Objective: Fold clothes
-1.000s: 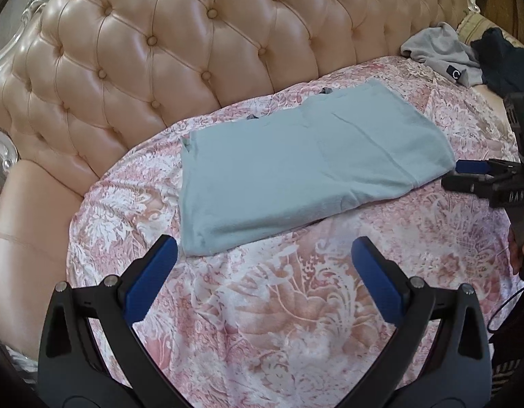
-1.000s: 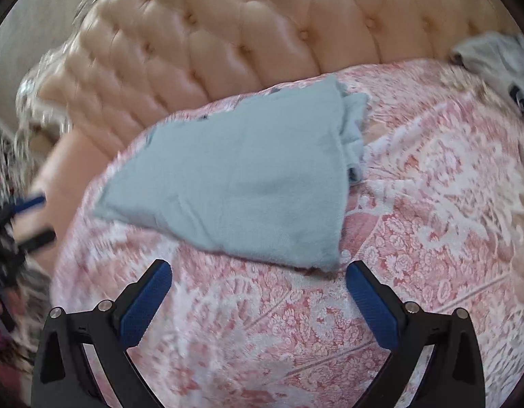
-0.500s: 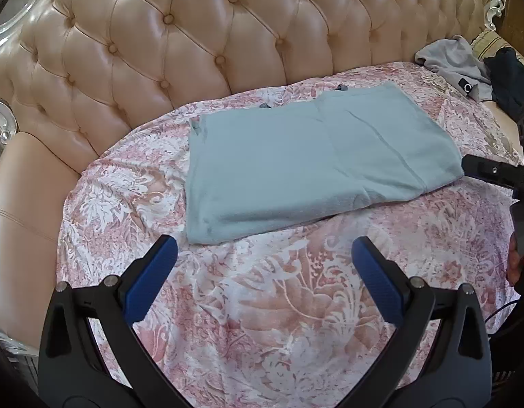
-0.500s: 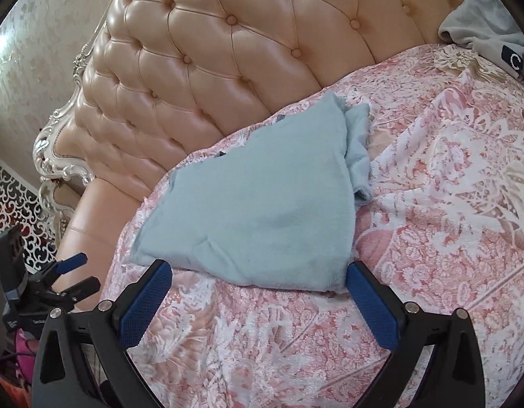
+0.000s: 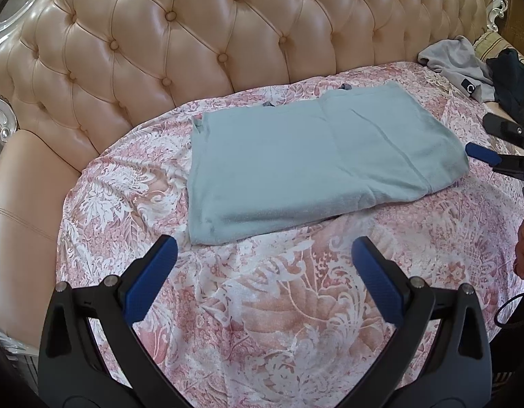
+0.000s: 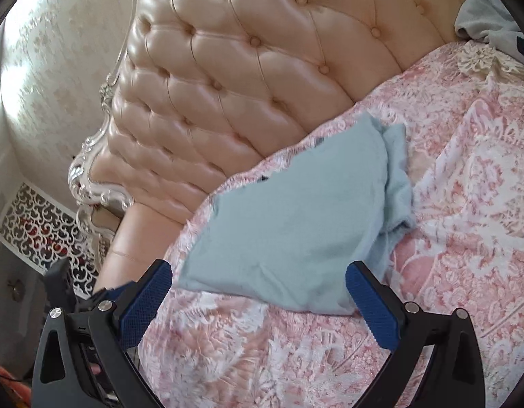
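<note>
The left gripper [image 5: 263, 261] is hovering with fingers spread, empty, before the light blue garment [image 5: 316, 159] lying folded on the bed [image 5: 262, 323]. The right gripper [image 6: 258, 287], equally released, is nearing its corner. Another fold seems to be remaining; a grey garment [image 5: 455, 61] is waiting unfolded.

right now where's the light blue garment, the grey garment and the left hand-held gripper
light blue garment [image 5: 296, 166], left wrist view, middle of top layer
grey garment [image 5: 455, 57], left wrist view, crumpled middle
left hand-held gripper [image 5: 263, 268], left wrist view, midway between fingertips
</note>
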Available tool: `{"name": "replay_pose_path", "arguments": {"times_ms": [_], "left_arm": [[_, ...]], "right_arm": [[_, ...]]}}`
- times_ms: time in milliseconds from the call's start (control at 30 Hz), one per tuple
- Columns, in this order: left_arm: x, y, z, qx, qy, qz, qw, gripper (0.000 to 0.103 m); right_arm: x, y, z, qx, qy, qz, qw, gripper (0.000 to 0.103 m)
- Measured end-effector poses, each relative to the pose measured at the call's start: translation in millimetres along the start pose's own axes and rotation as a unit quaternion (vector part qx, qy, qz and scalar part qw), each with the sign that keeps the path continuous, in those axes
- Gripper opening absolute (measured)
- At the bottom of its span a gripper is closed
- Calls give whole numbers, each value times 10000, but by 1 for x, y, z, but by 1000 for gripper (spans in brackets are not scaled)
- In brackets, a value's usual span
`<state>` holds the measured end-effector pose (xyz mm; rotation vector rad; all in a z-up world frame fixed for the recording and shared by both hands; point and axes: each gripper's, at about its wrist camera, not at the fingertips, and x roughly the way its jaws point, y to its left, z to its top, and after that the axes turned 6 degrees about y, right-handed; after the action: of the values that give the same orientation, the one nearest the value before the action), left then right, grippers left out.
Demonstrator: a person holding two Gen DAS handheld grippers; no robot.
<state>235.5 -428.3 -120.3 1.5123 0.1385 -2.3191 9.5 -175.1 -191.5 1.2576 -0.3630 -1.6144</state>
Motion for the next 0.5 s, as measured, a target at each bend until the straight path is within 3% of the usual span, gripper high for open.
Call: {"name": "replay_pose_path", "arguments": {"times_ms": [200, 500], "left_arm": [[1, 0, 0, -12, 1, -3, 10000, 103], [4, 4, 0, -167, -5, -88, 9998, 103]], "right_arm": [[-6, -14, -12, 247, 81, -230, 9994, 103], [-1, -33, -30, 697, 141, 44, 9975, 103]]}}
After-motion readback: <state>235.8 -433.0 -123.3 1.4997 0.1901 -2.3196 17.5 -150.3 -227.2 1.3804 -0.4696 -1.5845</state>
